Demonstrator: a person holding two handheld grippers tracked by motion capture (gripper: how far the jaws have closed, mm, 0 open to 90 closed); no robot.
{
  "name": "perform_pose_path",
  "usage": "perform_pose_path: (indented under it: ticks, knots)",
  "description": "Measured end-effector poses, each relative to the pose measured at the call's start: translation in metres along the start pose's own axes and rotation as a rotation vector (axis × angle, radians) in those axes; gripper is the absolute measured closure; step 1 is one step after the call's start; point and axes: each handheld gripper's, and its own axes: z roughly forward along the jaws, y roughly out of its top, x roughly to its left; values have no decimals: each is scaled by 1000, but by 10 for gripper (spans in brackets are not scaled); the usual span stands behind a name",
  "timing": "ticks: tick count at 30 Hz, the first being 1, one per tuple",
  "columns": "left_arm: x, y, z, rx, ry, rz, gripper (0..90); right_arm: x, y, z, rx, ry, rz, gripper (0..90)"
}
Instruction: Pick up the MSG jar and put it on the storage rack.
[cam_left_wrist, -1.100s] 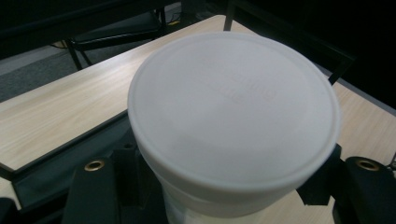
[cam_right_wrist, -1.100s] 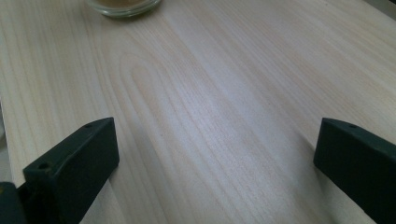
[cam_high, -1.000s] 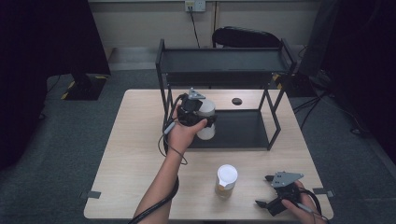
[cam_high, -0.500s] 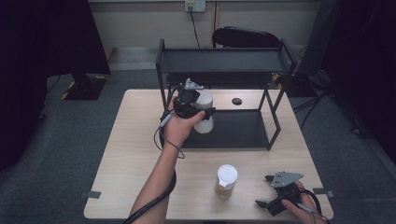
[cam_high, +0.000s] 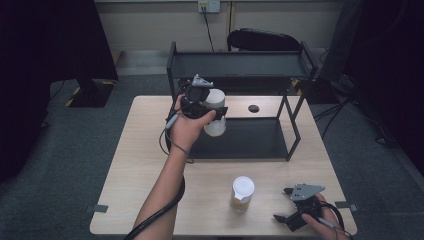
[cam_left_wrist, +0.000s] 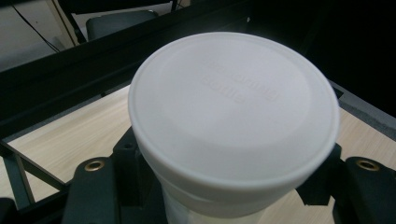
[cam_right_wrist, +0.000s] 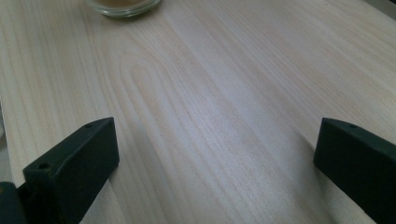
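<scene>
A white-lidded jar (cam_left_wrist: 233, 121) is clamped between the two black jaws of the left gripper (cam_high: 202, 107), its body pressed on both sides just below the lid. In the high view the jar (cam_high: 215, 114) is seen lifted clear of the table (cam_high: 145, 165), in front of the black shelf rack (cam_high: 240, 65) and above the rack's lower tray. The jaws of the right gripper (cam_right_wrist: 215, 163) are spread wide, with nothing but bare wood between them. Ahead of those jaws, near the far edge of the right gripper view, the glass base of a second jar (cam_right_wrist: 123, 5) is seen standing on the table.
</scene>
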Motion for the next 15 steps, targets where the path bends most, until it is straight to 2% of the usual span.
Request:
perform_pose_path:
  ticks: [13, 15]
  knots:
    - [-1, 20, -14, -29, -15, 5, 351, 0, 0, 0, 1, 0, 0, 0]
    - [-4, 24, -17, -36, -6, 10, 351, 0, 0, 0, 1, 0, 0, 0]
